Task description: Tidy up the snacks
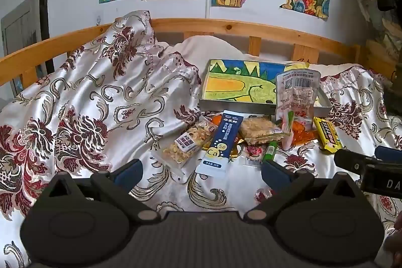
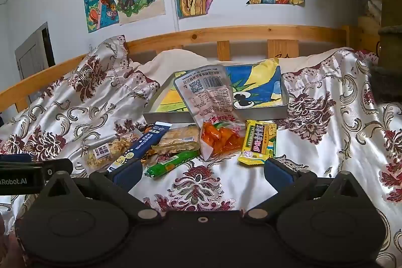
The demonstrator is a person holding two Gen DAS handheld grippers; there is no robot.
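Several snack packs lie in a heap on the patterned bedspread in front of a shallow metal tray (image 1: 233, 106) (image 2: 266, 113) lined with a coloured drawing. Among them are a blue stick pack (image 1: 222, 142) (image 2: 140, 145), a clear nut pack (image 1: 188, 142) (image 2: 108, 151), a crispy bar (image 1: 261, 131) (image 2: 179, 137), a green tube (image 1: 270, 151) (image 2: 170, 163), an orange-filled pouch (image 1: 296, 94) (image 2: 216, 117) leaning on the tray, and a yellow pack (image 1: 328, 135) (image 2: 258, 142). My left gripper (image 1: 202, 171) is open just short of the heap. My right gripper (image 2: 202, 171) is open too, holding nothing.
A wooden bed rail (image 1: 226, 28) (image 2: 226, 33) runs behind the tray, under a wall hung with drawings. Bunched bedspread rises at the left (image 1: 120, 62). The right gripper's finger (image 1: 351, 160) shows at the left view's right edge; the left gripper's finger (image 2: 57, 166) shows at the right view's left edge.
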